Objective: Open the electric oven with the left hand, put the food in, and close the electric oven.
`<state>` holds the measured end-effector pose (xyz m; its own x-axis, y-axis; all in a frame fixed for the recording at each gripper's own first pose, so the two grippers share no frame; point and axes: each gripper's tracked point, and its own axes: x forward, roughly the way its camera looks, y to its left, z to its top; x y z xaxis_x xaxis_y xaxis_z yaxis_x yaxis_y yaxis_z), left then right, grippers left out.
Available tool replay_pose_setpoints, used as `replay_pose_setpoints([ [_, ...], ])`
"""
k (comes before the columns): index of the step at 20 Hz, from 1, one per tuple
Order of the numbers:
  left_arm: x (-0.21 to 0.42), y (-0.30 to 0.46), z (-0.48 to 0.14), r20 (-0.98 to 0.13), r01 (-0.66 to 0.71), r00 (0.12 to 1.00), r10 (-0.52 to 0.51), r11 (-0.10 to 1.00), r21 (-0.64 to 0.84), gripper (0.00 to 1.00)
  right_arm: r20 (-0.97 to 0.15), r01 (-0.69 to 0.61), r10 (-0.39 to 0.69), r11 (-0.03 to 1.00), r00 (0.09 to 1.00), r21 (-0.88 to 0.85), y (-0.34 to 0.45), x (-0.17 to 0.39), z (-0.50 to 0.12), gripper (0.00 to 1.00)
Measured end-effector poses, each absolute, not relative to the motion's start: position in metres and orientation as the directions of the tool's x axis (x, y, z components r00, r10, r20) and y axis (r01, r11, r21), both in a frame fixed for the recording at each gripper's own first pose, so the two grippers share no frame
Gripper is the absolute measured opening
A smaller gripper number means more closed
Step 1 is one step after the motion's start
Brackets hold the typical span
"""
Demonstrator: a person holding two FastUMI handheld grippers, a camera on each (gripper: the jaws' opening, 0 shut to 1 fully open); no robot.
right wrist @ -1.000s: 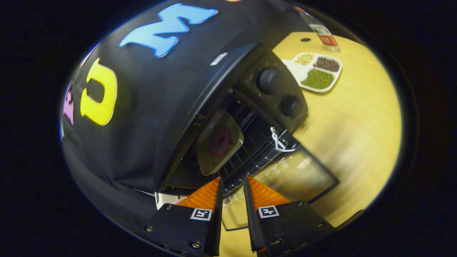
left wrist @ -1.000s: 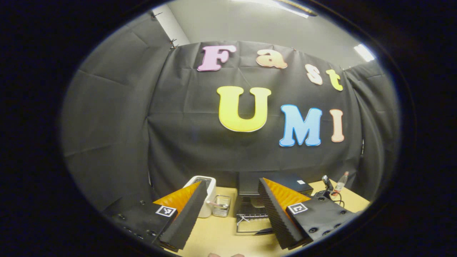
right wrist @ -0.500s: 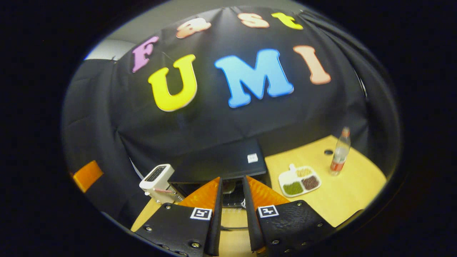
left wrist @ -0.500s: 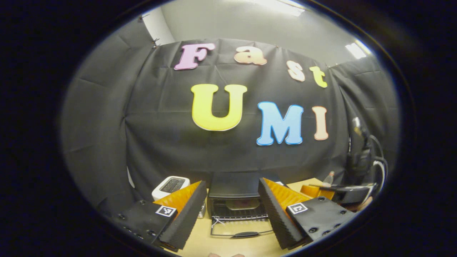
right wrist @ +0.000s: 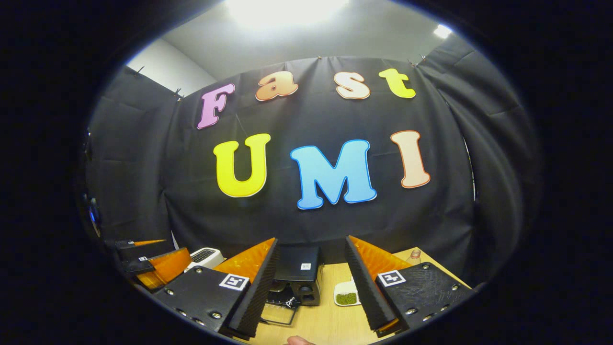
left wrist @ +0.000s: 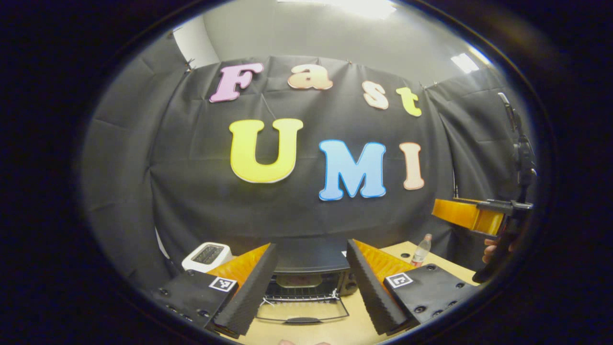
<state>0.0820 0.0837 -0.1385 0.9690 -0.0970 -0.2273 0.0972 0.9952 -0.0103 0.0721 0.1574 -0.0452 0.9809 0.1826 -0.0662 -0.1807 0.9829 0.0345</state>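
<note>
Both tongs have drawn back from the electric oven since a second ago: the right one, which was close over the rack with its fingers nearly together, is now raised and well away with them spread, and the left view takes in more of the booth.

Going left to right in the left gripper view: a white toaster [left wrist: 207, 255] stands near the surface's [left wrist: 355, 327] back left corner. Next comes the left tongs [left wrist: 311, 287], held wide apart with nothing between the fingers, hanging above the front edge. Between those fingers sits the electric oven [left wrist: 309, 269] against the back edge, its glass door [left wrist: 301, 311] folded down flat toward the front edge, handle nearest the camera. A pale dish [left wrist: 293, 279], which I take to be the food, rests on the rack inside. A bottle [left wrist: 419, 250] stands toward the back right corner, and the right tongs [left wrist: 467, 215] hover high beyond it, a hand [left wrist: 491, 249] below them.

In the right gripper view, the right tongs [right wrist: 311, 287] also gape and carry nothing.

By my reading, opening and loading are done. Closing the door remains, and no finger is at the handle yet.
</note>
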Motion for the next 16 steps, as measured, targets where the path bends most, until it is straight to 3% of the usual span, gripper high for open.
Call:
replay_pose_setpoints([
  [6,0.083,0.067,-0.253,-0.542,0.13,0.827,-0.151,0.988,-0.078,0.98,-0.059,-0.178,0.18,0.983,0.982,0.044,0.126,0.076,-0.044,0.83],
  [11,0.074,0.071,-0.331,-0.714,0.111,0.693,-0.104,0.993,-0.037,0.98,-0.116,-0.153,0.16,0.986,0.98,0.062,0.099,0.077,-0.064,0.83],
  [16,0.06,0.075,-0.399,-0.865,0.084,0.496,-0.077,0.996,-0.04,1.0,-0.159,-0.109,0.12,0.991,0.98,0.075,0.071,0.078,-0.081,0.84],
])
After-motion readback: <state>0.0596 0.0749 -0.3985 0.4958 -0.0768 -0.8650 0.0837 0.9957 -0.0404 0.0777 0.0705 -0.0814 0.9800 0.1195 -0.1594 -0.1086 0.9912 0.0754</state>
